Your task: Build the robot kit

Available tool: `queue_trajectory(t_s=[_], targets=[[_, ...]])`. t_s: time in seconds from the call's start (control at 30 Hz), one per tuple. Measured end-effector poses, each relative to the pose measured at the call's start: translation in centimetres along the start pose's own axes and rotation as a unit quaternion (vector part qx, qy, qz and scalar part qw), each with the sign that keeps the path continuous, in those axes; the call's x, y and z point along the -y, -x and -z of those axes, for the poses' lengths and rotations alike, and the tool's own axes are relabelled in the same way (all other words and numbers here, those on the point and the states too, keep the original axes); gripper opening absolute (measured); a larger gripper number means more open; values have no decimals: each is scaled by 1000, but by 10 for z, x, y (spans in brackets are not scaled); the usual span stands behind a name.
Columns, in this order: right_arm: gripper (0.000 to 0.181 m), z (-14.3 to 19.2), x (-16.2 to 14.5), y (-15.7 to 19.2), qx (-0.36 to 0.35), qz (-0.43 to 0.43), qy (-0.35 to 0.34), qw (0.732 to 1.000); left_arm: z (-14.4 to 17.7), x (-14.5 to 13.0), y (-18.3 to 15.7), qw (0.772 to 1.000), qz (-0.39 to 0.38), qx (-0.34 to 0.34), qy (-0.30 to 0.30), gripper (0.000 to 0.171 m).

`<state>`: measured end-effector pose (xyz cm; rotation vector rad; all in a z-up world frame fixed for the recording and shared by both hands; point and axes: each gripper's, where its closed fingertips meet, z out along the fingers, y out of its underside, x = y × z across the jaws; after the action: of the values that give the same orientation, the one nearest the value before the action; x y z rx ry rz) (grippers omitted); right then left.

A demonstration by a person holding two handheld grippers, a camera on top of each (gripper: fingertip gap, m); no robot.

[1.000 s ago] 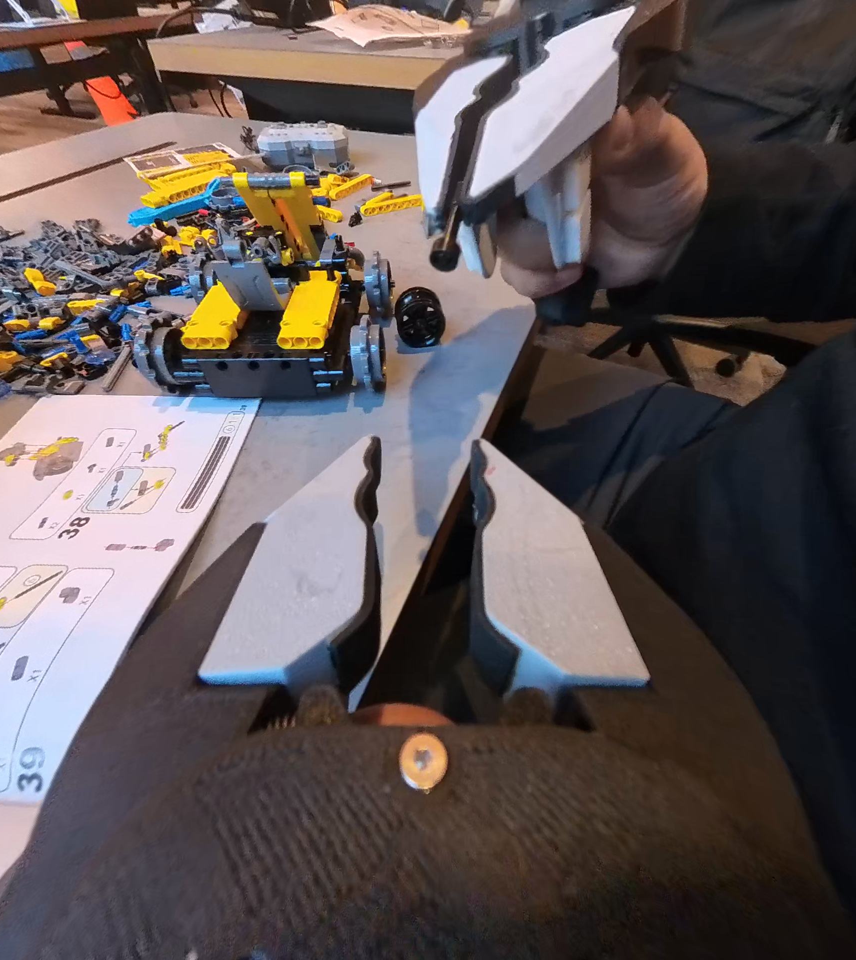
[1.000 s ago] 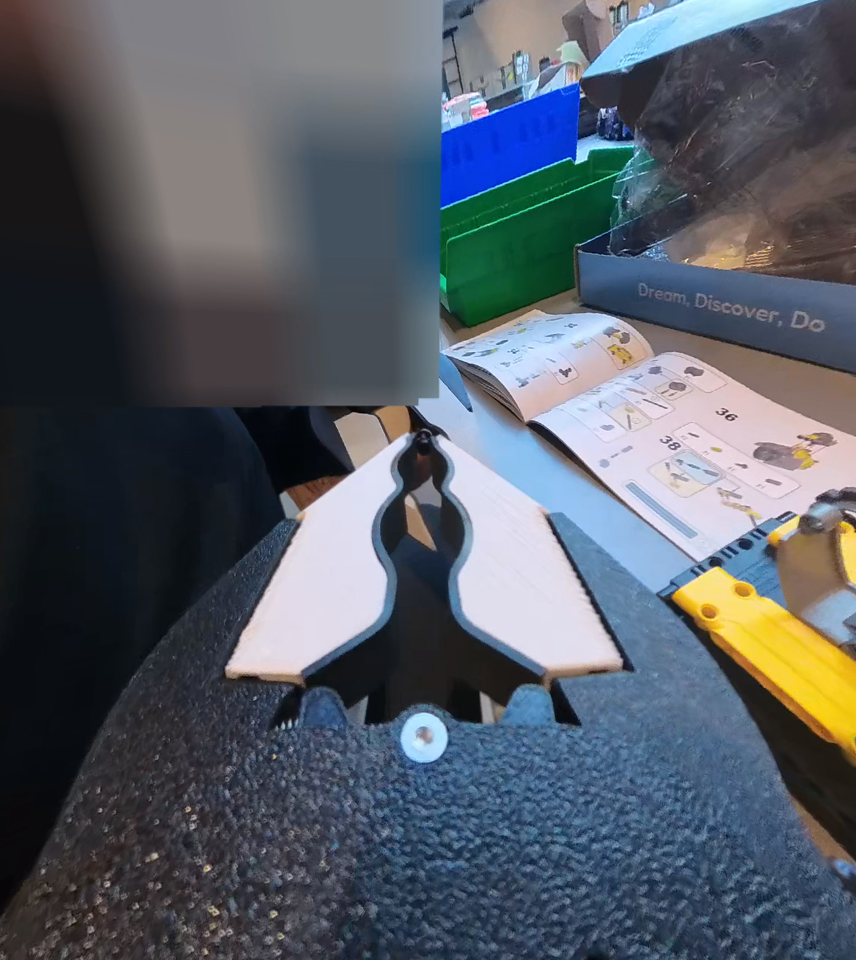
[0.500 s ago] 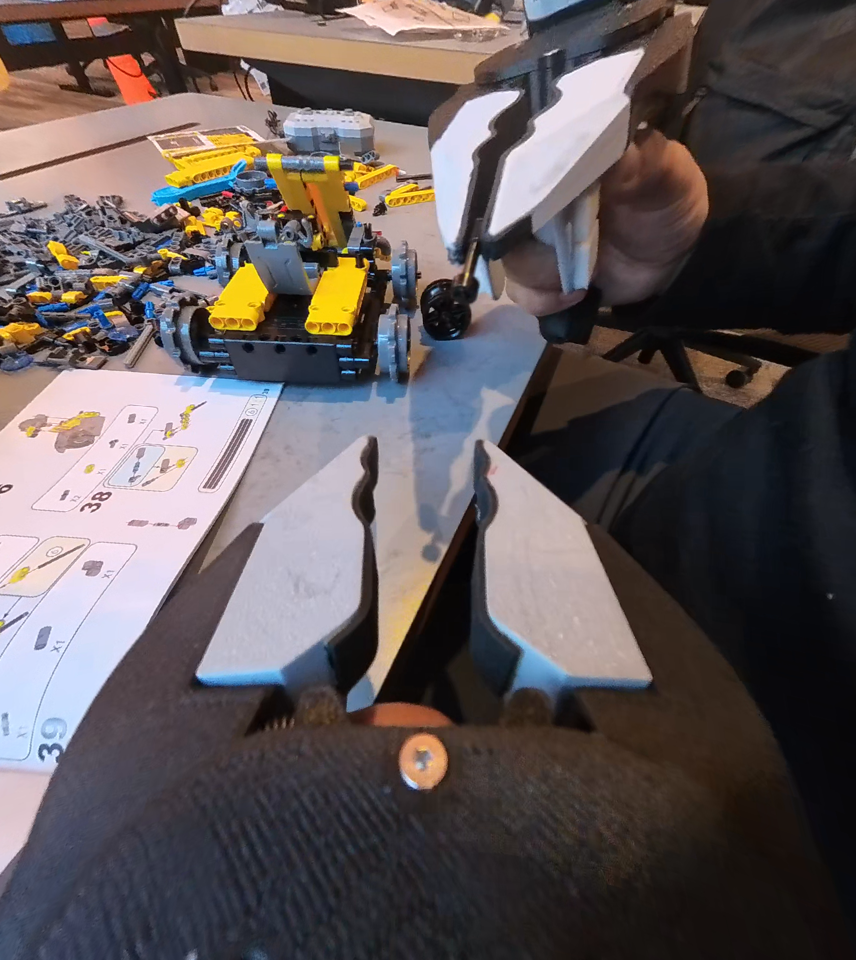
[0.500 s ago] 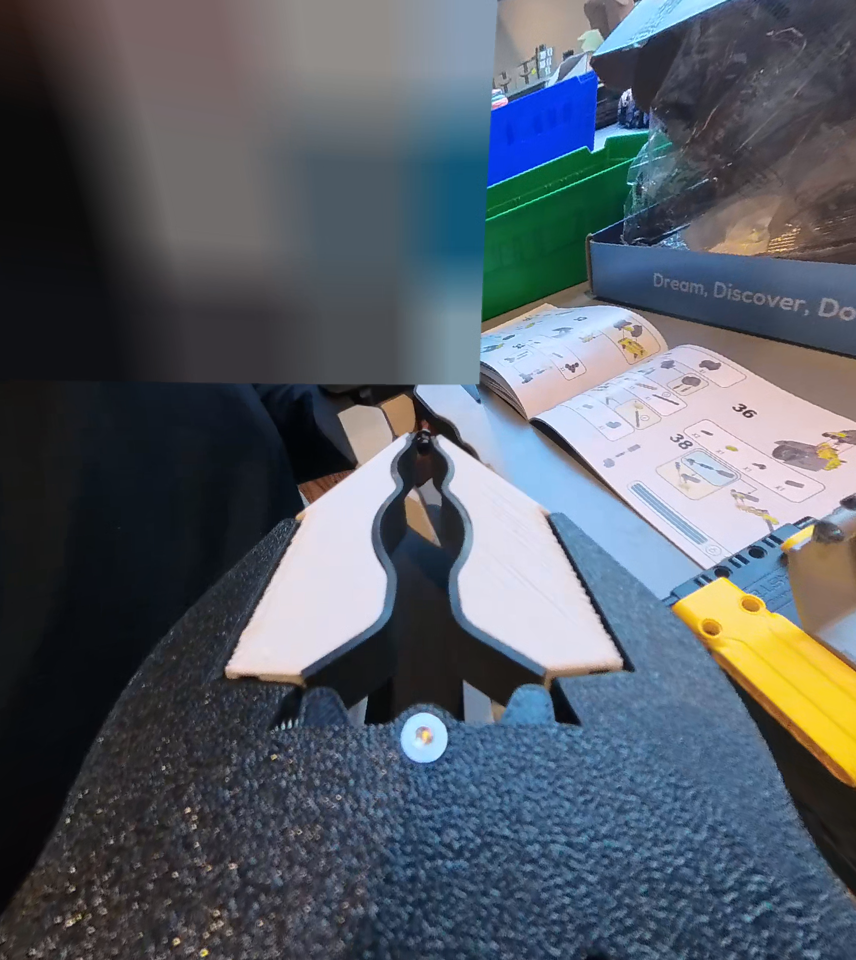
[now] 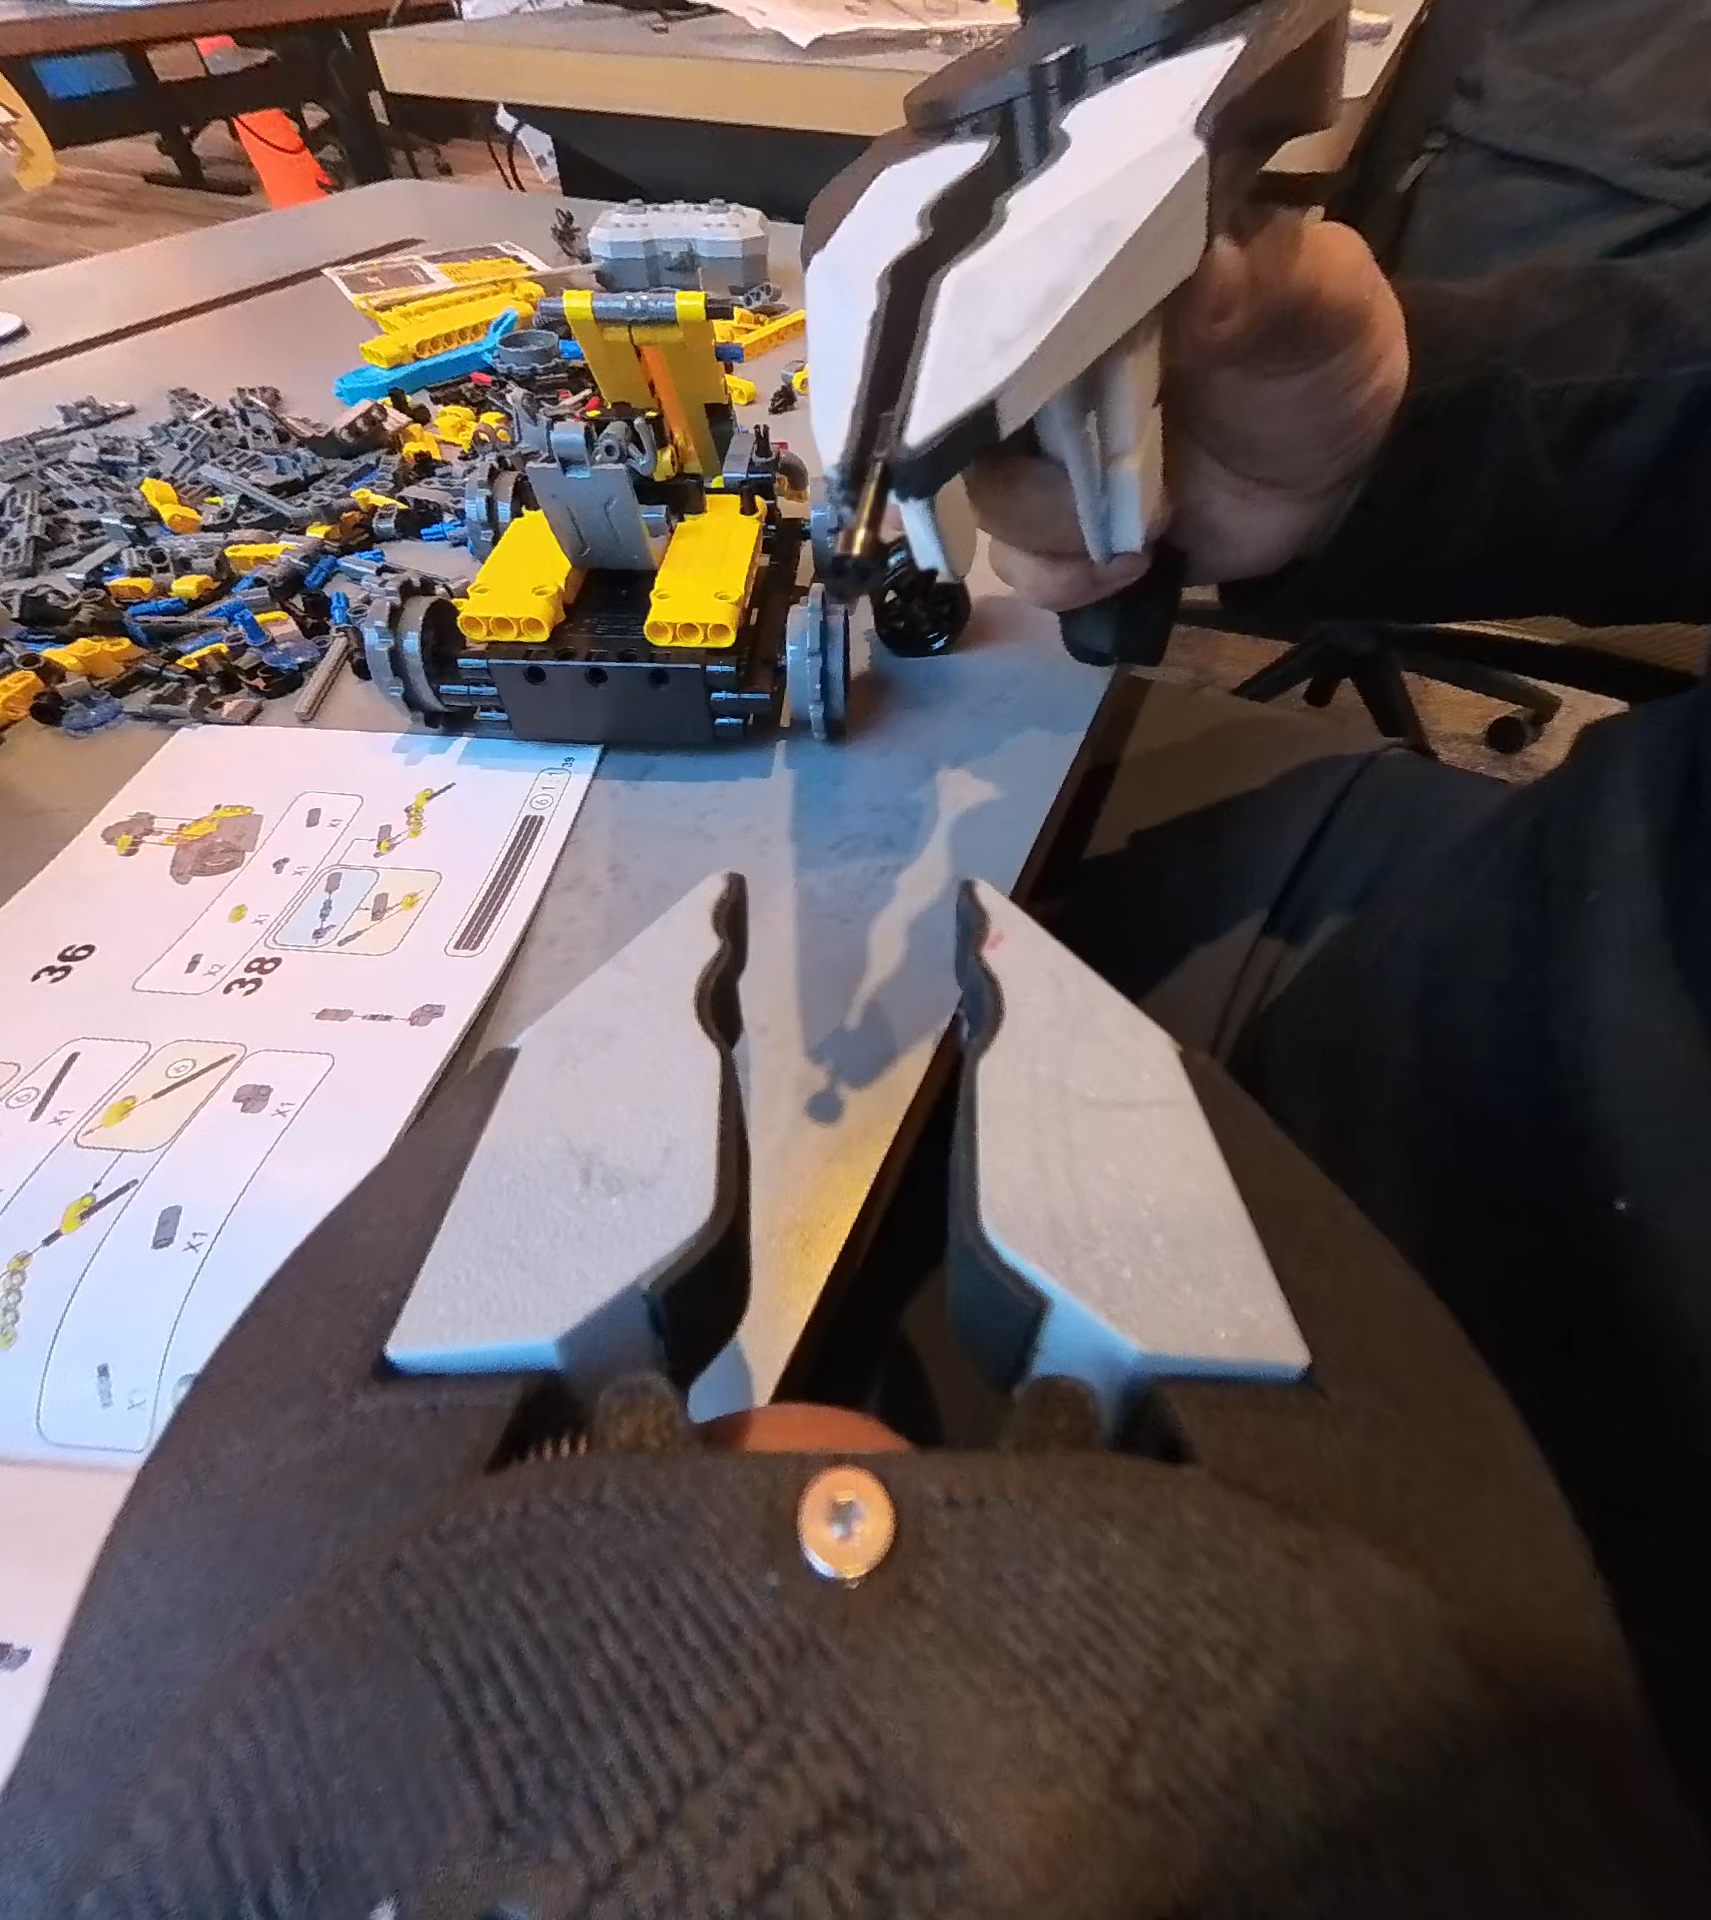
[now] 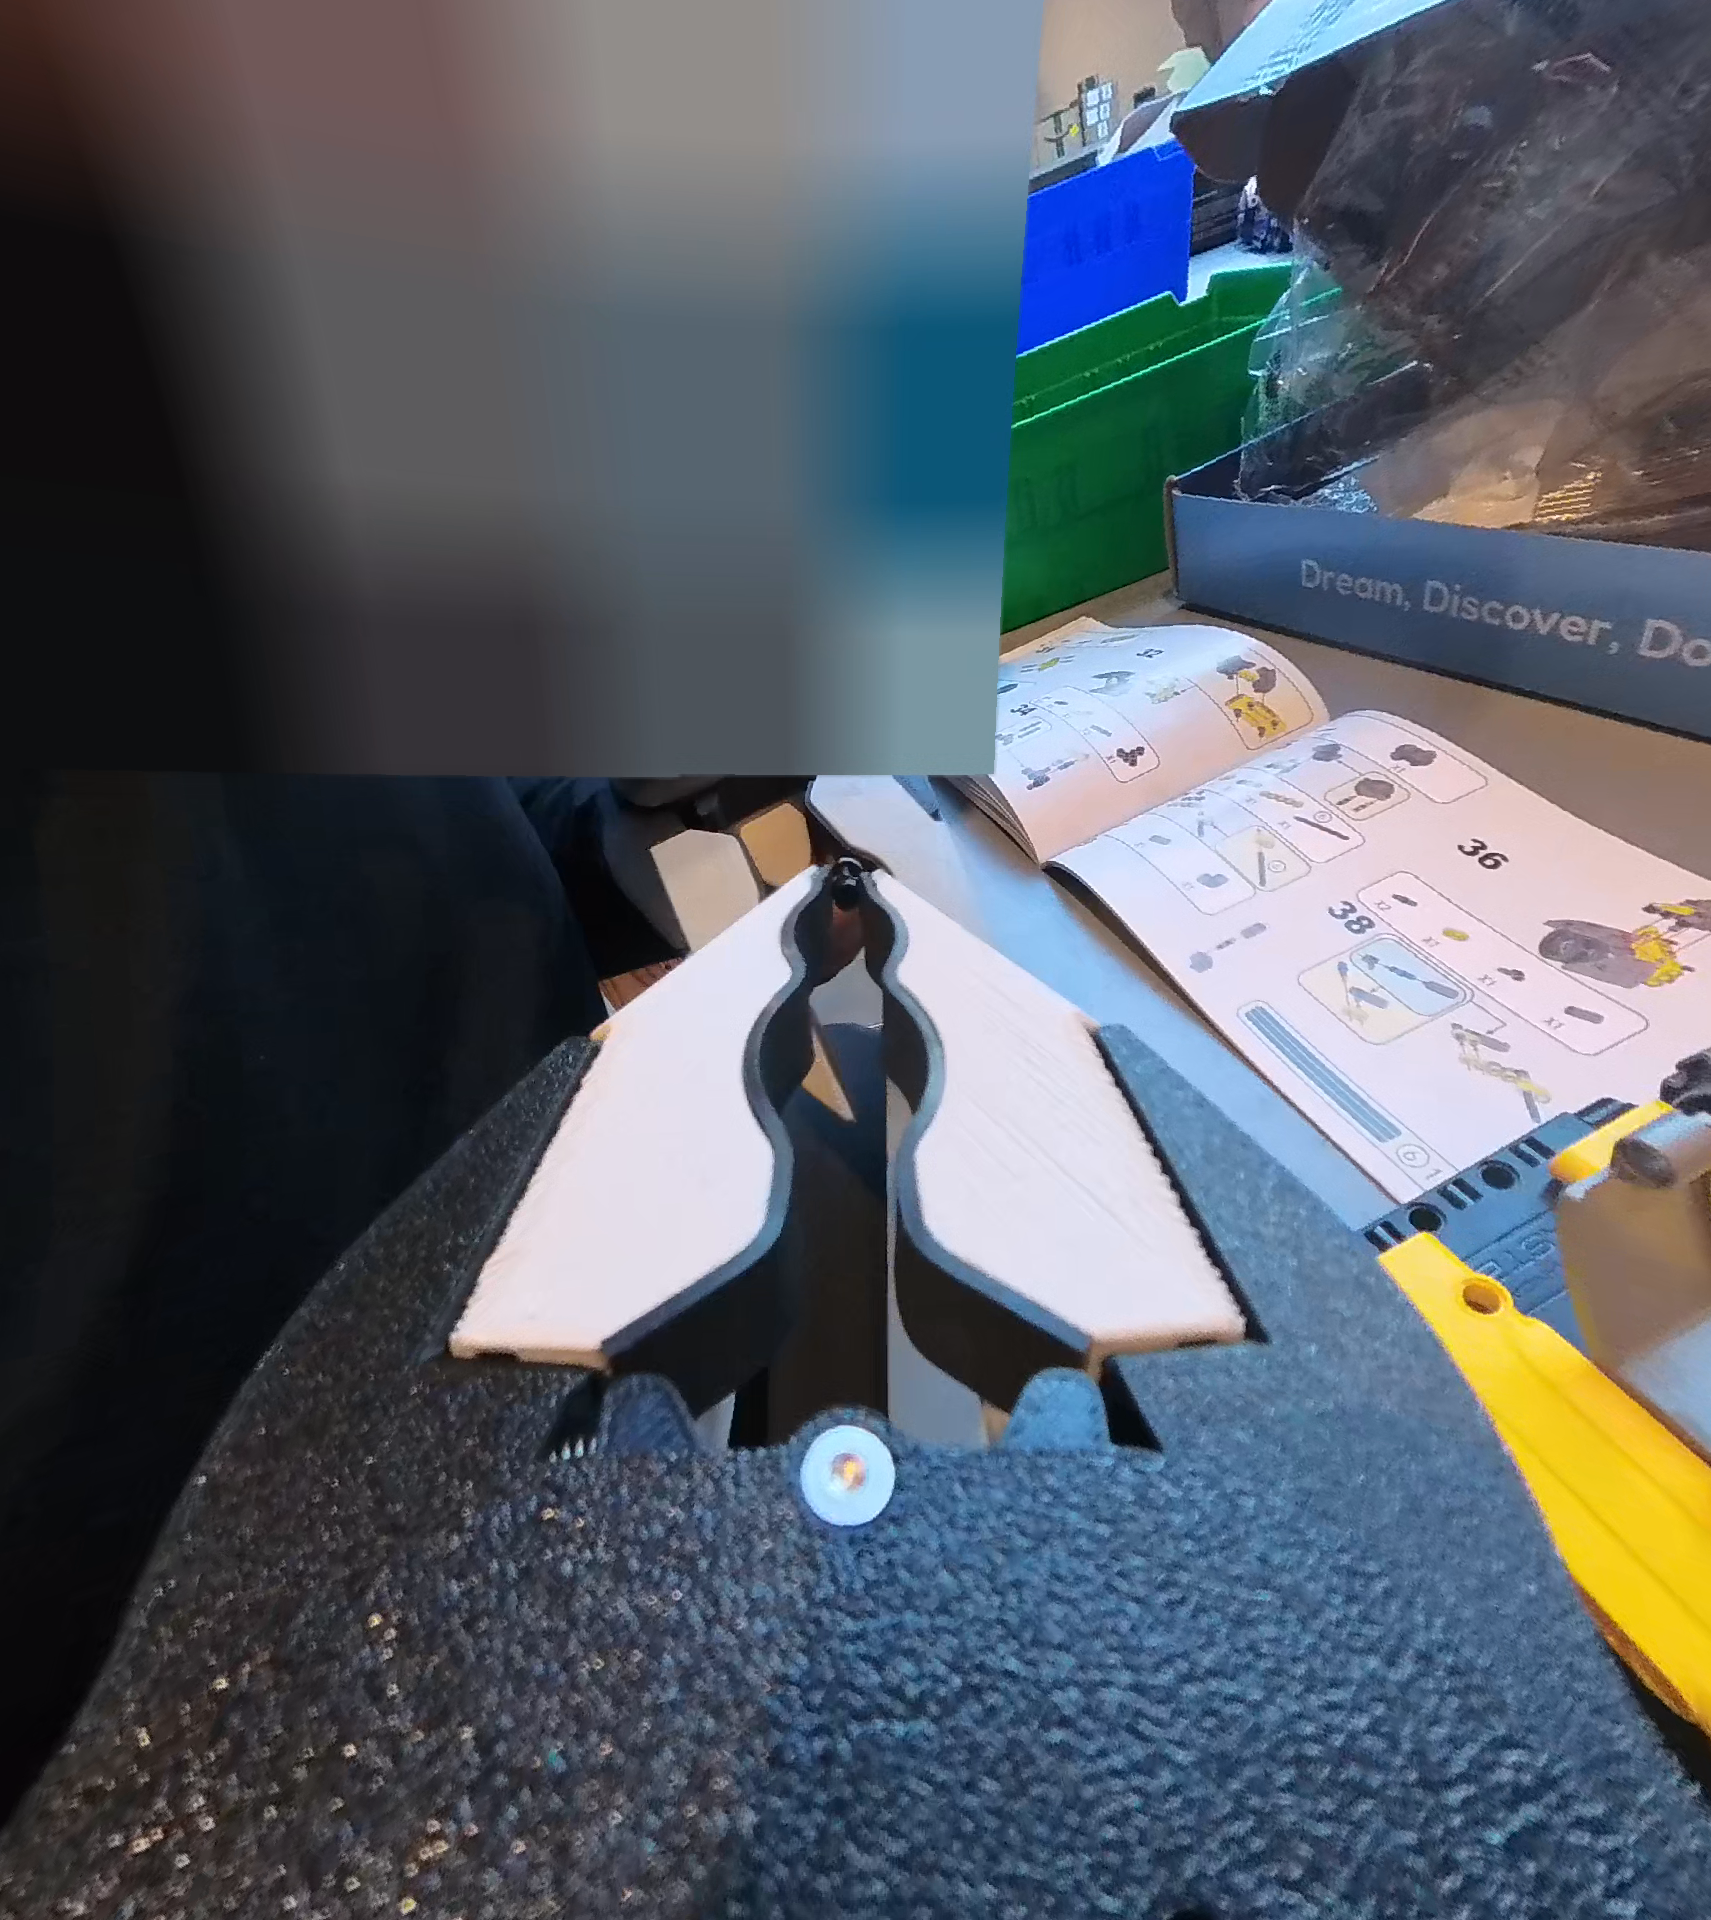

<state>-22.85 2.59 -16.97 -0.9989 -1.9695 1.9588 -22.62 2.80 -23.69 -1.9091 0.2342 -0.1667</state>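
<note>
Right gripper (image 6: 846,899) jaws pinch a small black plastic pin (image 6: 845,889) (tips only); left gripper (image 5: 840,920) jaws gape, empty, above the grey counter (image 5: 835,831).

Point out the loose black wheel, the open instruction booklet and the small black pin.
loose black wheel (image 5: 918,613), left wrist view, rim.
open instruction booklet (image 5: 207,997), left wrist view, right-hand page.
small black pin (image 6: 843,885), right wrist view, its tip.

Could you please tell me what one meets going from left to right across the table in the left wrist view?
Pile of loose grey, yellow and blue pieces → yellow and black model vehicle → black wheel at the right gripper, shut on a thin black pin → hand holding that gripper.
</note>
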Motion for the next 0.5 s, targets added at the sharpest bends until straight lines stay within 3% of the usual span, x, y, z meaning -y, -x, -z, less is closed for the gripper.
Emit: queue_trajectory(t_s=[0.5], targets=[[4, 13, 5, 0, -8, 2, -19, 1000, 0, -3, 2, 1000, 8, -3, 4, 39]])
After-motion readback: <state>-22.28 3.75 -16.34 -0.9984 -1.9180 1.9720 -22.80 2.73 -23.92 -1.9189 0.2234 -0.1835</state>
